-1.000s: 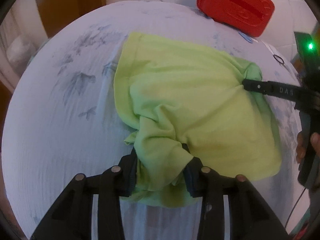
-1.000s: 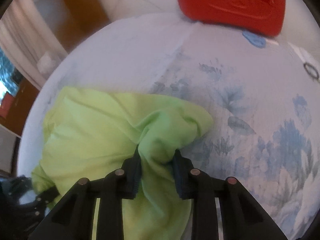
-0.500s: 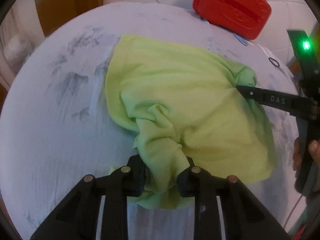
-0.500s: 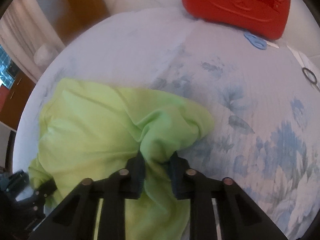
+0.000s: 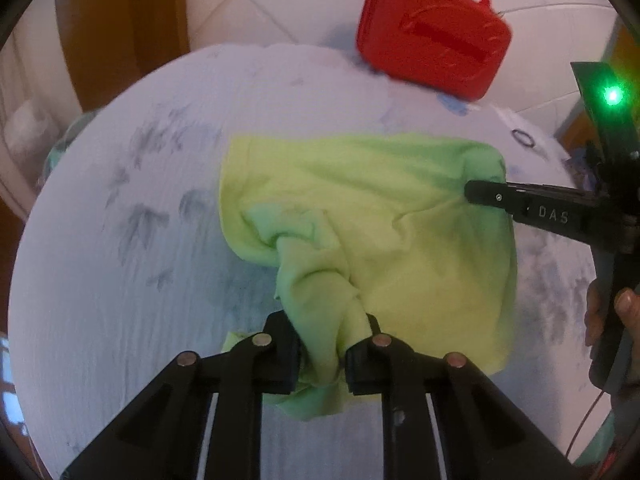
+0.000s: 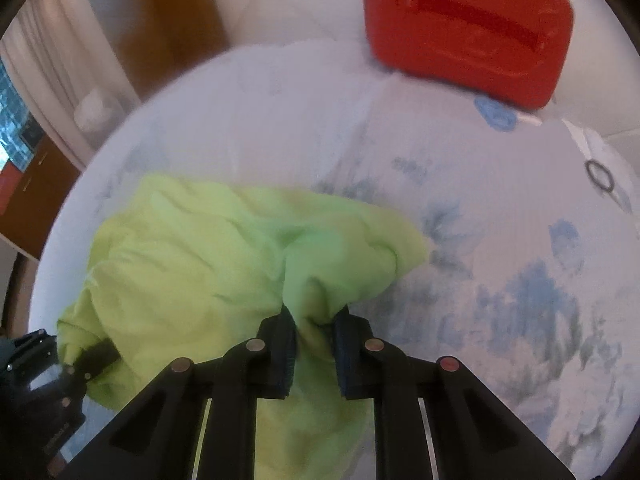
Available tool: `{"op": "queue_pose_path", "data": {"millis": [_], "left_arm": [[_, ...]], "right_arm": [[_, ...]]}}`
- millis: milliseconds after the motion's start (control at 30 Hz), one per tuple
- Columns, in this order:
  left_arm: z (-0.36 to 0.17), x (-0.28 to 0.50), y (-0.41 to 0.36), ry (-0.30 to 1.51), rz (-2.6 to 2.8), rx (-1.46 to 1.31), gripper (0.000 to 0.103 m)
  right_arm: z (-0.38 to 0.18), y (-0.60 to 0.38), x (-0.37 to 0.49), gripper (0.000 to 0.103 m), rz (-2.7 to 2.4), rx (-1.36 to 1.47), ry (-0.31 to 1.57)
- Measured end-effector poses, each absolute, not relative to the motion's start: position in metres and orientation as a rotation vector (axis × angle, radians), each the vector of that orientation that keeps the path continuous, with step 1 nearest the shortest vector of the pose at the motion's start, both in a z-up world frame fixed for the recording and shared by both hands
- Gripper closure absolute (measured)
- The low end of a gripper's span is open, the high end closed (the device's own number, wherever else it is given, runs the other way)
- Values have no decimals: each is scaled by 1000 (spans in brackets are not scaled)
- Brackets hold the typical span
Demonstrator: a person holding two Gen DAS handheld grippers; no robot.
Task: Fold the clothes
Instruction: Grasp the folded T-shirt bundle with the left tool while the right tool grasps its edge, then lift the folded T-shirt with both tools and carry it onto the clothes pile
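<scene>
A lime-green garment (image 5: 380,216) lies bunched on a white bedsheet with a blue flower print (image 5: 120,240). My left gripper (image 5: 322,352) is shut on a gathered corner of the garment at its near edge. My right gripper (image 6: 314,336) is shut on another bunch of the garment (image 6: 224,256), at its right side. In the left wrist view the right gripper's fingers (image 5: 492,196) reach into the cloth from the right. In the right wrist view the left gripper (image 6: 92,356) shows at the lower left, pinching the cloth.
A red zip case (image 5: 432,32) with handles stands at the bed's far edge; it also shows in the right wrist view (image 6: 468,28). A small black ring (image 6: 599,175) and a blue item (image 6: 496,114) lie on the sheet near it. A wooden door and tiled wall are behind.
Both grippers have lifted and pulled back with the cloth held. The garment's far edge has drawn toward me and the red case looks farther off.
</scene>
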State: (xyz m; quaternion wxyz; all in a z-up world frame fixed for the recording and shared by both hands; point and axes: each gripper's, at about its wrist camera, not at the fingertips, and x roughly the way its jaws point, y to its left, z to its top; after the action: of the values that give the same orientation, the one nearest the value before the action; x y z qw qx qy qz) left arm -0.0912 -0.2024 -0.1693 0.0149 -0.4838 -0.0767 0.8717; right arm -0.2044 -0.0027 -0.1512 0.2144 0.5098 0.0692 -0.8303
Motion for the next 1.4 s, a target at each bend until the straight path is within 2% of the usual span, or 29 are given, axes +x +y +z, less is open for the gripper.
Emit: {"op": "queue_pose_path", "data": {"millis": [233,500,833,1133,1233,1333,1400], "left_arm": [[-130,-99,-157,-231,2669,-1357,87],[-98,-123,-59,-181,2587,-1241,87],[-35,-186,167,-179,2582,-1110,87],[32,-250,358,-180,2567,-999,87],[54,-273,414,-178,2545,-974,87],[48,-298,459,-200,2495,-1020,87],[25,-317,489,-198,2446,-1098,87]], "right_arm": [[-91,34,-200,88,-2422,1299,213],[-29,130,-194,88,-2582,1225,235],[13,341,-220,88,-2661,1157,135],[104,553,-287,88,-2667,1028,207],[130,622,-312,88,-2704,1012,116],[135,684,-338,88,-2720,1045,35],[121,717,-360,88,-2705,1132,26]]}}
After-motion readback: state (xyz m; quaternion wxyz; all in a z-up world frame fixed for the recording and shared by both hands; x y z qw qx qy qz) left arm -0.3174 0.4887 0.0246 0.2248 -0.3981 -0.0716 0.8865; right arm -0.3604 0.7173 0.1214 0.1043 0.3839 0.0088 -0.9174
